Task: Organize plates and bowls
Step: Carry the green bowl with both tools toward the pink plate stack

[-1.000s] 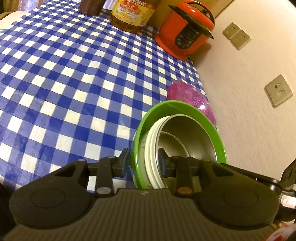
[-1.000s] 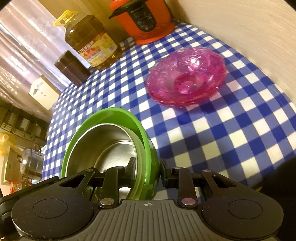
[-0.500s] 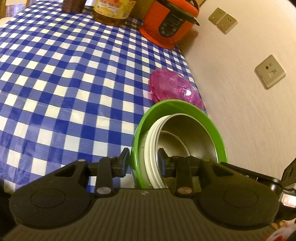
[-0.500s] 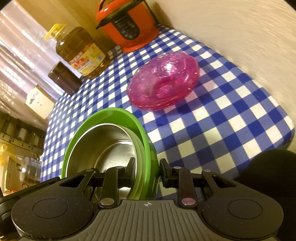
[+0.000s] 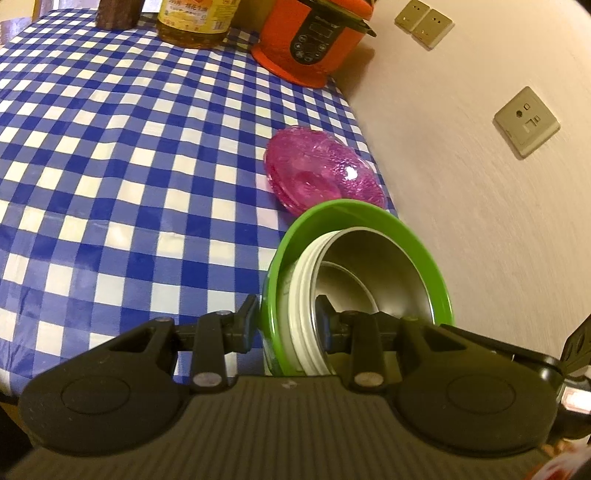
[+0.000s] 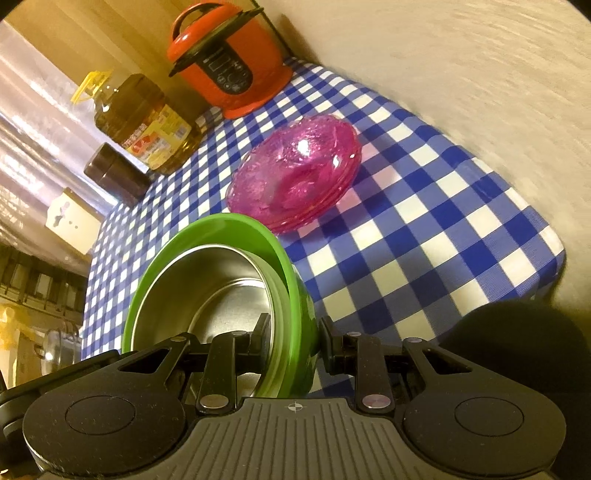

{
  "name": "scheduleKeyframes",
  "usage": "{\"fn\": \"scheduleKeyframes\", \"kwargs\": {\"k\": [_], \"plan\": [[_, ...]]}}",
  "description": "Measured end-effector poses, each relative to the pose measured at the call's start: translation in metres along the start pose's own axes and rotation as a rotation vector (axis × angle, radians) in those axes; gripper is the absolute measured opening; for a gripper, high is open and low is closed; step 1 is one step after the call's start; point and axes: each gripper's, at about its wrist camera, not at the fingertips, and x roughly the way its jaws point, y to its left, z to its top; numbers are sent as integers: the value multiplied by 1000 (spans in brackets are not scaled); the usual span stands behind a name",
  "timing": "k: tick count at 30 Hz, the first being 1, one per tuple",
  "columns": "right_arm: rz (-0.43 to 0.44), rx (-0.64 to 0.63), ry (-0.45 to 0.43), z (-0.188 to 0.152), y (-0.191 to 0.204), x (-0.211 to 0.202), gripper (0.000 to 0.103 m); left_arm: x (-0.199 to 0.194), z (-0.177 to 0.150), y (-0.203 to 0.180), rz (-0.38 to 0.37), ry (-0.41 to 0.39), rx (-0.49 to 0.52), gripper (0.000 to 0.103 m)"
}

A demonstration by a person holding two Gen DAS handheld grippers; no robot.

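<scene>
A green bowl [image 5: 369, 206] [image 6: 229, 225] with a steel bowl [image 5: 380, 266] [image 6: 207, 284] nested in it hangs tilted over the table's near corner. It is held from both sides. My left gripper [image 5: 286, 317] is shut on its left rim, one finger outside the green wall and one inside the steel bowl. On the opposite rim my right gripper [image 6: 295, 332] is shut the same way. A stack of pink glass plates [image 5: 321, 170] [image 6: 295, 173] lies on the checked tablecloth [image 5: 110, 147] just beyond the bowls, near the wall.
An orange rice cooker [image 5: 314, 37] [image 6: 229, 62], an oil bottle [image 5: 195, 18] [image 6: 140, 122] and a dark jar [image 6: 114, 173] stand along the table's far end. The wall with sockets [image 5: 526, 122] runs close along the table's right side. The table's near corner [image 6: 546, 251] drops off beside the bowls.
Both grippers have drawn the nested bowls back toward the table's near corner. The pink plates and the rice cooker now lie farther off. Both grips are unchanged.
</scene>
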Motion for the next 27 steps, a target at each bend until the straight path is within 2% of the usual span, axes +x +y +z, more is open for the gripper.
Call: {"fn": "scheduleKeyframes", "kwargs": {"k": [14,27], "plan": [[-8,20,-35,18,-9,-6,27,14,17,-20,-22,0,23,29],[-8,24,-67,56,-18,2,27,36,50,-38,-45,-9,46,29]]}}
